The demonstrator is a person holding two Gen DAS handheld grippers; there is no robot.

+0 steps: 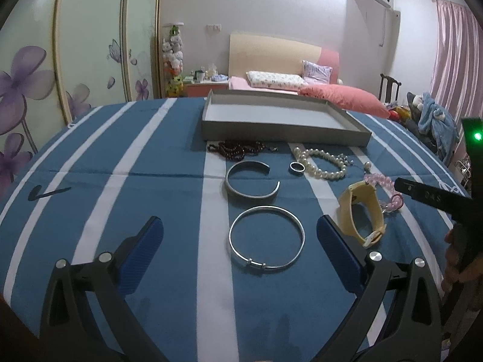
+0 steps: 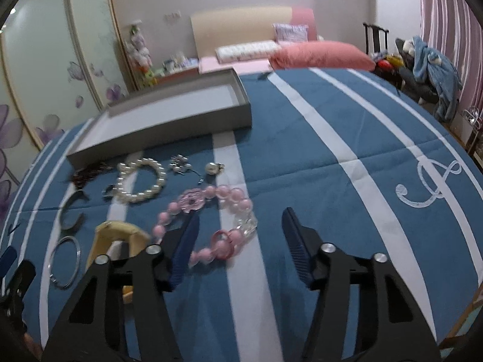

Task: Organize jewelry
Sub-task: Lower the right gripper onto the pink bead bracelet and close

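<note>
The grey tray [image 1: 283, 134] sits empty at the far side of the striped surface [image 1: 169, 157], its long axis running across the view. All the jewelry lies loose before it, so sorting looks barely begun. Right tongs [image 2: 240, 232] gape half-wide around the pink bead bracelet [image 2: 211, 220], gripping nothing; left tongs [image 1: 240, 235] stand wide over the closed silver bangle [image 1: 267, 238]. Next: pinch and lift

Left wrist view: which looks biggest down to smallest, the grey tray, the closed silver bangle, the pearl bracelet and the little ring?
1. Grey tray, though farthest away.
2. Closed silver bangle; nearness to the camera flatters it.
3. Pearl bracelet; it lies farther off, so its true rank against the bangle is unsure.
4. Ring, clearly smallest.
</note>
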